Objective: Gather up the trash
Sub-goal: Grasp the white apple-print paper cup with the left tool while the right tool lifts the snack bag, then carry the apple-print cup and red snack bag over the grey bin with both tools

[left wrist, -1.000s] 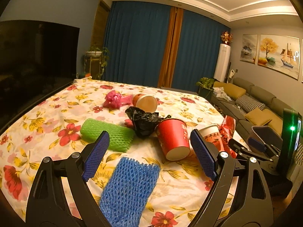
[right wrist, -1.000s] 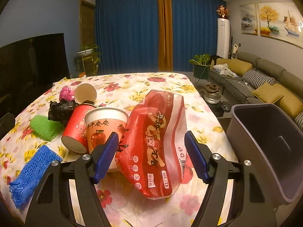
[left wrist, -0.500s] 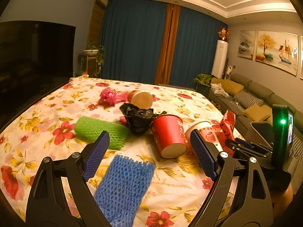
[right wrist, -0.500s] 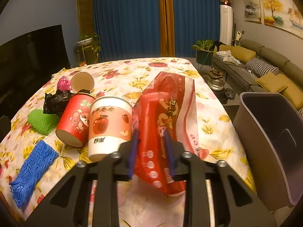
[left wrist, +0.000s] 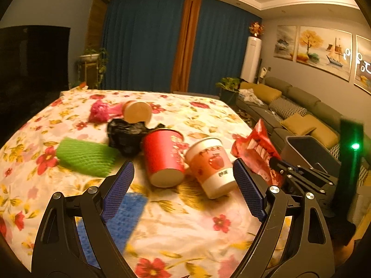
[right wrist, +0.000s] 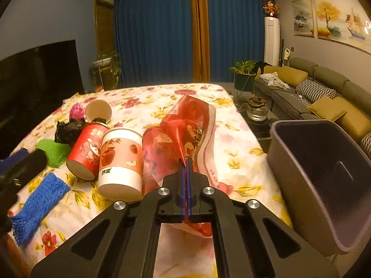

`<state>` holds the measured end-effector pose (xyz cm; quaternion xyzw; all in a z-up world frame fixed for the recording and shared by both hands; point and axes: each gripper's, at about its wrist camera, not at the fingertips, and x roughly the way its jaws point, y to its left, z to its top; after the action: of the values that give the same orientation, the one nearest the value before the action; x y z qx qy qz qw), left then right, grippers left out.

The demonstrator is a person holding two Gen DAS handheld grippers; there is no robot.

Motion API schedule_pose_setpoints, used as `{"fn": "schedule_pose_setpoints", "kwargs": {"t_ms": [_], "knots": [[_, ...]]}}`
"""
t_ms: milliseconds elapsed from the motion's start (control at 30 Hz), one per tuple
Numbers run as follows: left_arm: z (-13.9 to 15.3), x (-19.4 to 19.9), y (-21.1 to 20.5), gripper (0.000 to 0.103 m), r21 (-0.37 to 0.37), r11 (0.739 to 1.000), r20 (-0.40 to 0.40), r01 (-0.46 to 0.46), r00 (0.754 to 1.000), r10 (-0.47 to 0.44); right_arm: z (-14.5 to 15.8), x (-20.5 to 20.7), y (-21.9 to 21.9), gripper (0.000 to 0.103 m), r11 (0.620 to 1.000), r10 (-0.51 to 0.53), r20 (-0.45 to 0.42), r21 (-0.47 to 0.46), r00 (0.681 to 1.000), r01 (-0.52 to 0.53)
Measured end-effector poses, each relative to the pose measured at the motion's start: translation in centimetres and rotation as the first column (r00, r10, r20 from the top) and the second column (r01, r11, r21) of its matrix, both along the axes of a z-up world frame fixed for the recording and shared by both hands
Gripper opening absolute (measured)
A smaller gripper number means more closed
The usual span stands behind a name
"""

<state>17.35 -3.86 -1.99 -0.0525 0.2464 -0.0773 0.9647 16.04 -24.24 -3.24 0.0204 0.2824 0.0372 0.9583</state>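
My right gripper is shut on the red plastic wrapper, pinching it near the table's right edge; the wrapper also shows in the left wrist view. My left gripper is open and empty, above the table in front of the lying red cup and the pink-and-white apple cup. The apple cup and red cup lie left of the wrapper. A grey trash bin stands open to the right of the table.
On the floral tablecloth lie a blue foam net, a green foam net, a black bag, a tan cup and a pink bag. A sofa stands on the right.
My right gripper has closed on the red wrapper, from wide open a second ago. My left gripper has shifted right, toward the cups; it stays open.
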Motion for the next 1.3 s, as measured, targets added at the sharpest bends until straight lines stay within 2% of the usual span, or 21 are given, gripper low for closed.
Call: {"fn": "schedule_pose_setpoints", "kwargs": {"t_ms": [267,567,767,833,900,933,1133,1300], "knots": [[-0.4,2.4,-3.7,0.085,0.022,0.999,-0.037,0.045,0.998,-0.044,1.7,-2.3,-3.0,0.002,0.998,-0.05,0.078,0.044,0.996,0.047],[-2.4,6.3,-6.3,0.085,0.065,0.997,-0.12,0.047,0.992,-0.039,2.9,-4.3,-5.6,0.002,0.995,-0.077,0.127,0.07,0.989,0.069],[-3.7,8.3,-7.0,0.079,0.074,0.996,-0.181,0.058,0.983,-0.044,3.2,-5.0,-6.3,0.002,0.995,-0.079,0.14,0.079,0.987,0.068],[-4.2,8.7,-7.2,0.074,0.069,0.996,-0.202,0.064,0.978,-0.049,3.2,-5.1,-6.4,0.002,0.995,-0.076,0.139,0.08,0.987,0.066],[-4.5,9.2,-7.2,0.063,0.062,0.995,-0.228,0.073,0.972,-0.057,3.1,-5.2,-6.5,0.002,0.994,-0.077,0.137,0.084,0.988,0.066],[-4.6,9.4,-7.2,0.063,0.052,0.996,-0.236,0.077,0.97,-0.063,3.0,-5.2,-6.6,0.002,0.994,-0.078,0.135,0.085,0.988,0.067],[-4.7,9.3,-6.8,0.061,0.011,0.996,-0.232,0.087,0.969,-0.082,3.3,-5.3,-6.9,0.002,0.993,-0.084,0.136,0.088,0.987,0.073],[-3.8,8.0,-6.1,0.06,-0.027,0.996,-0.192,0.091,0.977,-0.094,3.7,-5.8,-7.0,0.002,0.993,-0.093,0.147,0.085,0.985,0.081]]}}
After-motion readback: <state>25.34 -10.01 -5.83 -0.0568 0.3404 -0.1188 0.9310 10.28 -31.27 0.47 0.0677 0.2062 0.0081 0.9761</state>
